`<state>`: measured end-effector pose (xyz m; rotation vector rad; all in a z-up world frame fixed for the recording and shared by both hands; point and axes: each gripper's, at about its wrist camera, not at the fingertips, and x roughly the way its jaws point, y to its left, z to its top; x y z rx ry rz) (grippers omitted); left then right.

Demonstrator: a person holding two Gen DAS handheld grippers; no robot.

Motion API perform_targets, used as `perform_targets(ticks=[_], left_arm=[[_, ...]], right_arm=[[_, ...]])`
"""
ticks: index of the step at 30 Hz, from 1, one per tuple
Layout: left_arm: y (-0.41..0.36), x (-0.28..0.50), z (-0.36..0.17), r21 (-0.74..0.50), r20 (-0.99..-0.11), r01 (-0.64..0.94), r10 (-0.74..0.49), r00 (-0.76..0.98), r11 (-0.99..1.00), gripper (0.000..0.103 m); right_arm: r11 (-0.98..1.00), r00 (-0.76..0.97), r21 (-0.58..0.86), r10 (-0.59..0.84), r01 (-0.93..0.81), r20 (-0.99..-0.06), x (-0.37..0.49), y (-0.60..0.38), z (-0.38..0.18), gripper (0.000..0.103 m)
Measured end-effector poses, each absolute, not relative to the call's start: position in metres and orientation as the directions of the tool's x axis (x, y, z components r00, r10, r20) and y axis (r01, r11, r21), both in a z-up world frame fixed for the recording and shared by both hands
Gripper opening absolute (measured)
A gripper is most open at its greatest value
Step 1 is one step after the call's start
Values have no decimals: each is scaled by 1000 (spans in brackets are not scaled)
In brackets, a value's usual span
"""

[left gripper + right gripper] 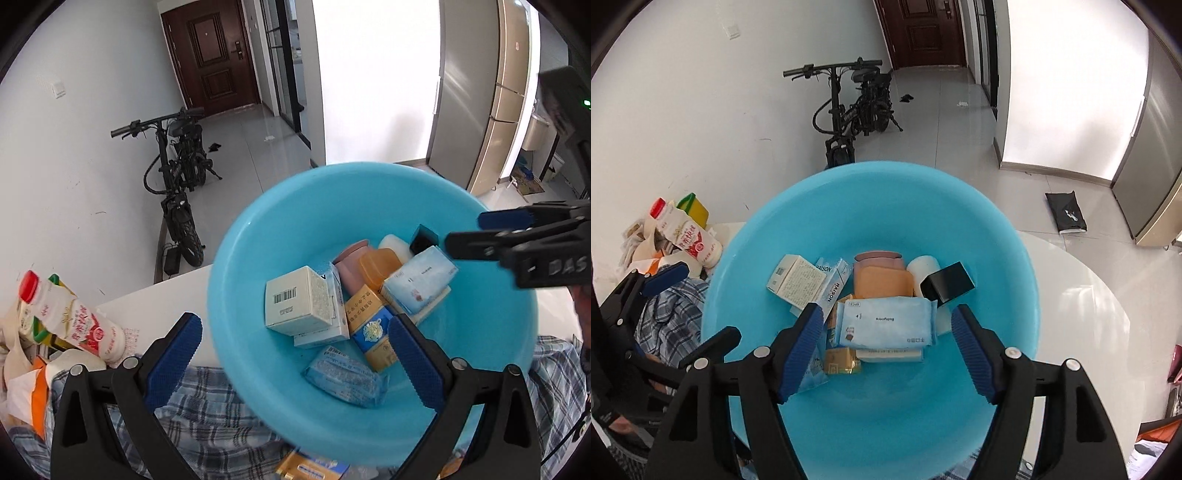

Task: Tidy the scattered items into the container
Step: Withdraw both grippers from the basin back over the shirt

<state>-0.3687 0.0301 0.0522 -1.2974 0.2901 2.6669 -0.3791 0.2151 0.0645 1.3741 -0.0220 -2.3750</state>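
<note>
With both jaws wide and empty over round blue plastic basin: remaining red-capped white milk bottle light, rigid, slippery; grip mid-body.

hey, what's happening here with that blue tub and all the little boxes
A person with a handheld gripper in each hand is tidying small items into a blue basin on a white table. Both the left gripper and the right gripper hang open and empty over the basin. Inside already lie a white barcode box, a pale blue wipes pack, a black box and other packets. A milk bottle and a plaid cloth remain outside it.
</note>
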Motion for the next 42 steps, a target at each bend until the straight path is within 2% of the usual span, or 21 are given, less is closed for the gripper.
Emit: perform_targets(ticks=[3,12,16,25,31,34,39,42], left_arm=[[20,-348,63,96,-788,-238,73,-612,-967,102],[6,-261,81,86,-775,-276,109,-623,-957,102],[5,-219,80,68,-766,-284,133,-629,-956,102],[13,-139,52,58,-802,-355,168,-573,-933,102],[8,-98,18,31,-809,-319,163,-564,-947,102],[1,-89,3,-12,-821,-297,179,-542,-955,102],[-11,-85,-19,-7,-839,-247,140,-526,-969,102],[-18,-83,-24,5,-839,-234,124,-529,-972,102]], right_arm=[[-914,-491,223,-374,339,-787,-351,230,88,82],[-877,-521,207,-432,434,-736,-258,236,113,87],[-856,-500,206,-454,474,-738,-218,232,104,87],[-833,-458,229,-482,504,-747,-138,230,64,87],[-786,-384,336,-566,520,-730,-88,225,38,87],[-803,-437,291,-543,520,-717,-65,220,27,87],[-848,-529,129,-431,514,-731,-50,208,7,87],[-839,-499,143,-439,525,-747,-51,206,-3,87]])
